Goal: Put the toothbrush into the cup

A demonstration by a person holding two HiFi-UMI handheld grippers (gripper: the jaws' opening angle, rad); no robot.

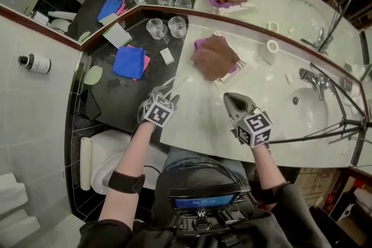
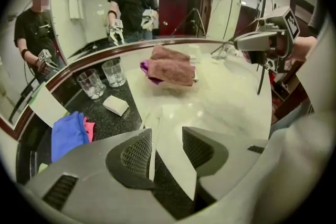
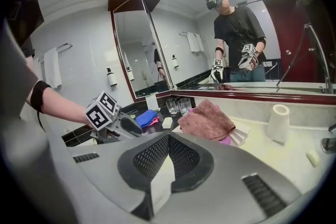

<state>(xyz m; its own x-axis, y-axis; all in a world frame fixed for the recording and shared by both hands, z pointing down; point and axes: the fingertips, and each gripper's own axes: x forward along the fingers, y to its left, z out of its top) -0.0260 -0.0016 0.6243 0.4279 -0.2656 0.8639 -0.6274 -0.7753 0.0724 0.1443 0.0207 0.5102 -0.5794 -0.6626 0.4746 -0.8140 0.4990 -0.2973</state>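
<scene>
At the far left of the black counter (image 1: pixel 119 96) a blue cloth (image 1: pixel 129 61) lies folded, clear of the work. Behind it, at the back edge, a glass cup (image 1: pixel 156 28) and a second glass cup (image 1: pixel 177 26) stand upright side by side. Their mouths face up, so either could take a brush dropped in from above.

Nearer the person, the left gripper (image 2: pixel 167 134) tips steeply down over the seam where the black stone meets the pale marble top (image 1: pixel 197 119). Its jaws stand wide apart. A slim white stick, which I take for the toothbrush (image 2: pixel 154 139), lies on the counter in the gap. It sits close by the left pad and runs along the jaws' length, and the pads do not press on it. That pose reads as a set-up for a pinch: the claw straddles the brush so that closing would catch it across its narrow side. The brush is well apart from the cups, so a lift and a carry toward the back would have to follow.

Further right a brown towel (image 1: pixel 214 57) sits heaped on the marble, off that route. The right gripper (image 3: pixel 168 138) hangs low over bare marble with its jaws closed together on nothing, apparently parked out of the way. At the far right the faucet (image 1: pixel 311 79) stands by the basin.
</scene>
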